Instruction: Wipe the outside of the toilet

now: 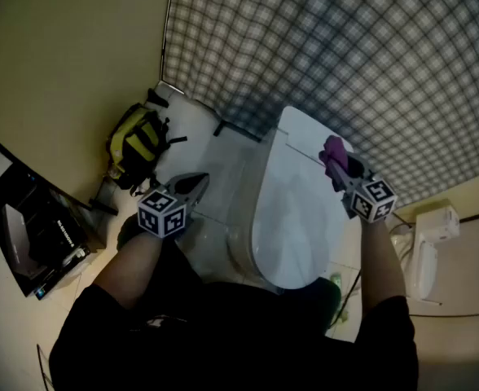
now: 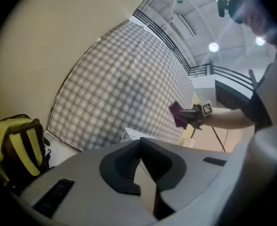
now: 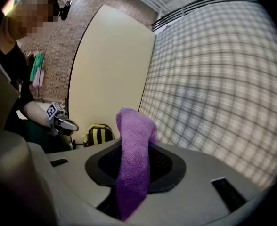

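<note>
The white toilet [image 1: 292, 218] stands with its lid down in the middle of the head view. My right gripper [image 1: 339, 169] hovers over the lid's back right part and is shut on a purple cloth [image 1: 333, 151]. In the right gripper view the cloth [image 3: 134, 159] hangs folded between the jaws of that gripper [image 3: 134, 145]. My left gripper [image 1: 192, 187] is left of the toilet, apart from it, jaws together and holding nothing. In the left gripper view its jaws [image 2: 139, 149] meet; the right gripper [image 2: 188, 113], the cloth [image 2: 176, 114] and a white corner of the toilet [image 2: 134, 134] show beyond.
A yellow and black backpack [image 1: 138, 145] leans in the corner left of the toilet. A black box [image 1: 36, 226] stands against the left wall. A white unit [image 1: 431, 243] sits at the right. A checked wall [image 1: 345, 55] rises behind the toilet.
</note>
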Demonstrator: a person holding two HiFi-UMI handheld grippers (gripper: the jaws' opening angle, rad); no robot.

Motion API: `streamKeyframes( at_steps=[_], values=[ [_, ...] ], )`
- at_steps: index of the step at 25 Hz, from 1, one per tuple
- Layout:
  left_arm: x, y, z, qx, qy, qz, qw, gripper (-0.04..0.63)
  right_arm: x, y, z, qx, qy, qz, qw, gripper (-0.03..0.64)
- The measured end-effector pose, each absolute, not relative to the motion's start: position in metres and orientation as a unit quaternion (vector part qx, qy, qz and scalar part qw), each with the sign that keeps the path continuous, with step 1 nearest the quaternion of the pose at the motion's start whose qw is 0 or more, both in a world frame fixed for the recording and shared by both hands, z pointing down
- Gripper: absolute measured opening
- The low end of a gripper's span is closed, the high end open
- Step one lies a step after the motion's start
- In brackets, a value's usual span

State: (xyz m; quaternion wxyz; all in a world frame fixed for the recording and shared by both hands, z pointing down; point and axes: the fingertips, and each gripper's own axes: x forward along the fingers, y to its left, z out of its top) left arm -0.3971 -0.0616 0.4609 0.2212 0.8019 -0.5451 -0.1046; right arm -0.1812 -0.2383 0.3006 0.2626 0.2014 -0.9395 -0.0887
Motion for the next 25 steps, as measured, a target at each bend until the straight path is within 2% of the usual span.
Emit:
streamKeyframes(
  at_steps=[5,9,13,18,21,25],
  values=[
    [-0.436,-0.04,0.462,0.834,-0.515,-0.069,0.185,0.005,-0.345,-0.298,0.371,0.175,-0.899,-0.181,0.359,0.118],
    [-0.466,-0.019,0.459,0.833,-0.512,-0.088,0.191,0.005,-0.403,-0.337,0.493,0.14,-0.809,-0.228,0.523,0.118],
    [-0.506,-0.011,0.459,0.824,-0.518,-0.135,0.185,0.005,-0.413,-0.358,0.584,0.1,-0.695,-0.274,0.657,0.118],
    [-0.525,0.0,0.463,0.827,-0.513,-0.137,0.186,0.005,-0.407,-0.375,0.643,0.058,-0.597,-0.302,0.741,0.118],
    [-0.53,0.002,0.467,0.827,-0.51,-0.134,0.193,0.005,-0.387,-0.377,0.665,0.037,-0.544,-0.286,0.788,0.118],
    [-0.533,0.004,0.469,0.824,-0.51,-0.139,0.204,0.005,-0.333,-0.341,0.697,-0.001,-0.458,-0.2,0.866,0.118]
  ],
)
